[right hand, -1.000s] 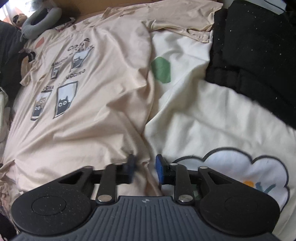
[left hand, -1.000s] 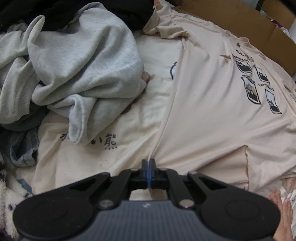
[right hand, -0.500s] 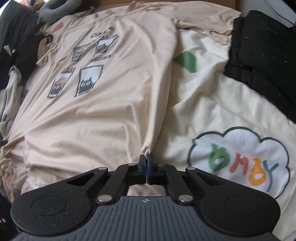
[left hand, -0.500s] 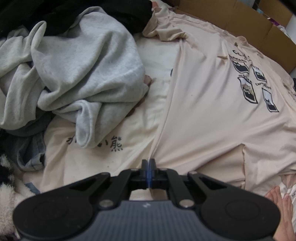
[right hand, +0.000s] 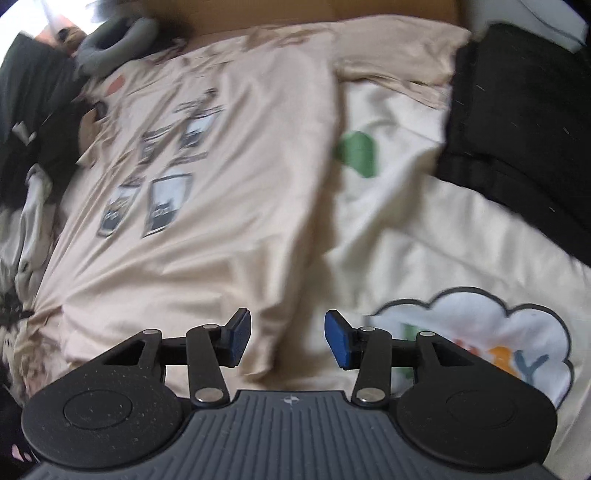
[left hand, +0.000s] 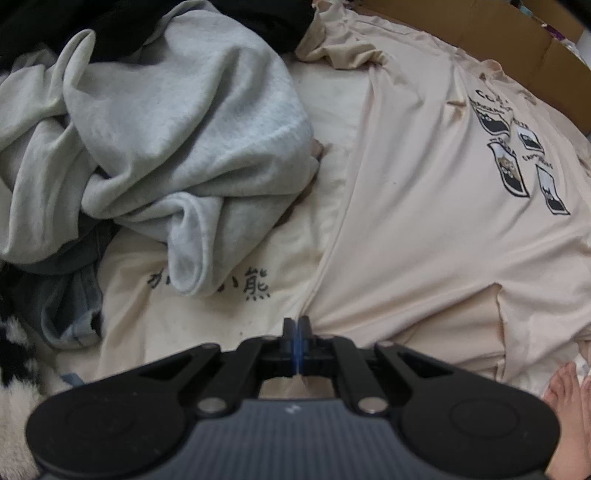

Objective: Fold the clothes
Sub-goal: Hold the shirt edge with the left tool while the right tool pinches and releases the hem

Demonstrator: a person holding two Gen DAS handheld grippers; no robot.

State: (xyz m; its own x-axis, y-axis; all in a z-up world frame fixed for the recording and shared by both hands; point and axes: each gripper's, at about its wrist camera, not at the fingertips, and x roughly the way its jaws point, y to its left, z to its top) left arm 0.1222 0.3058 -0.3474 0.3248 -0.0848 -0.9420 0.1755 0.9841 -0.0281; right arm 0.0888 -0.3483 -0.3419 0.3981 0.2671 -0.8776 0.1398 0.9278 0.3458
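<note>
A cream t-shirt [left hand: 424, 206] with cat prints lies spread face up on the bed. My left gripper [left hand: 297, 321] is shut on the shirt's lower left corner, and the cloth pulls taut from its pads. In the right wrist view the same t-shirt [right hand: 221, 236] fills the left half. My right gripper [right hand: 288, 328] hangs just above the shirt's lower right corner. Its jaws are opening, with the blue pads apart and the slack cloth lying below and between them, not pressed.
A grey sweatshirt [left hand: 177, 140] is heaped at the left over jeans [left hand: 70, 306]. A black garment [right hand: 517, 140] lies at the right on the printed sheet [right hand: 472, 325]. Cardboard [left hand: 480, 33] lines the far edge. A person's bare feet [left hand: 569, 398] rest by the hem.
My right gripper closed on the shirt's right corner half a second ago, then opened and let it go, and the cloth has sagged. My left gripper stays shut on its corner.
</note>
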